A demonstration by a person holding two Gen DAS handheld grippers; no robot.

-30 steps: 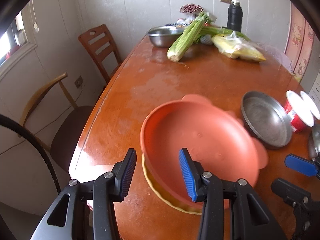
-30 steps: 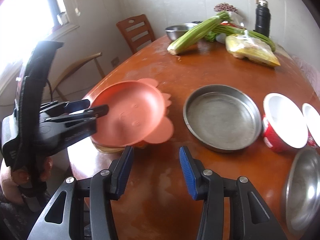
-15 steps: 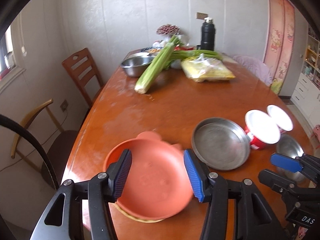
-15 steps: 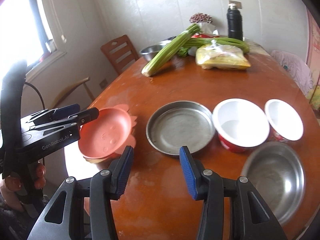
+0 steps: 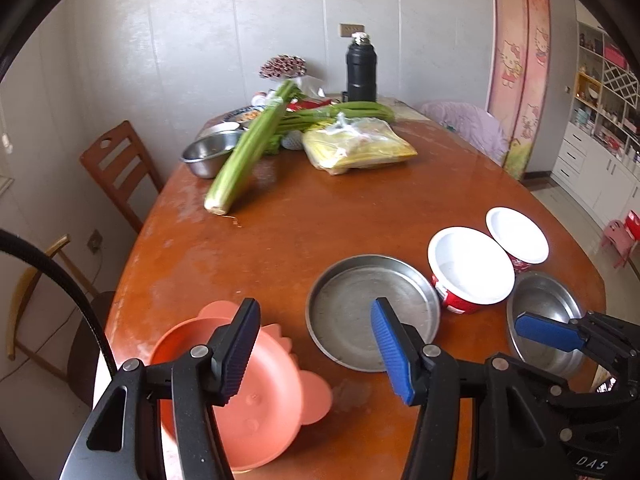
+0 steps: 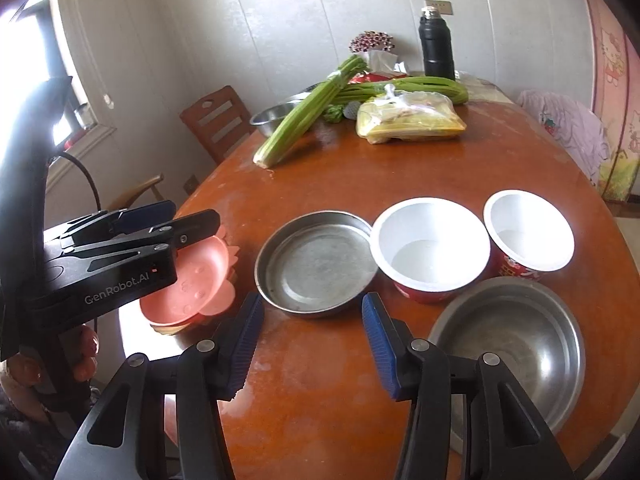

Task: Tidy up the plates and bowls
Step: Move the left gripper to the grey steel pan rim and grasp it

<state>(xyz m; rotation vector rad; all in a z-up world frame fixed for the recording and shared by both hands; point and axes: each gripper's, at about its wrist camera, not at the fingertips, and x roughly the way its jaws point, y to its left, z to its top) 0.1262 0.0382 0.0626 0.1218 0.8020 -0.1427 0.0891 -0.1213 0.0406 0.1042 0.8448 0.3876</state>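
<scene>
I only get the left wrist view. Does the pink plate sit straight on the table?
Observer: No. The right wrist view shows a yellow plate under the pink plate.
Operator: Is the right gripper holding anything?
Observer: No. The right gripper has its fingers apart with nothing between them.
Operator: That gripper hides part of the steel bowl. Anything in it?
Observer: The whole steel bowl shows there, and it is empty.

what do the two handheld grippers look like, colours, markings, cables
Both are black plastic two-finger grippers with silver pivot screws and ribbed blue pads. The left gripper carries white "GenRobot.AI" lettering on its side, with a black cable arcing away from it. The right gripper shows white letters "DAS" near its base in the left wrist view. No sleeve is visible.
</scene>
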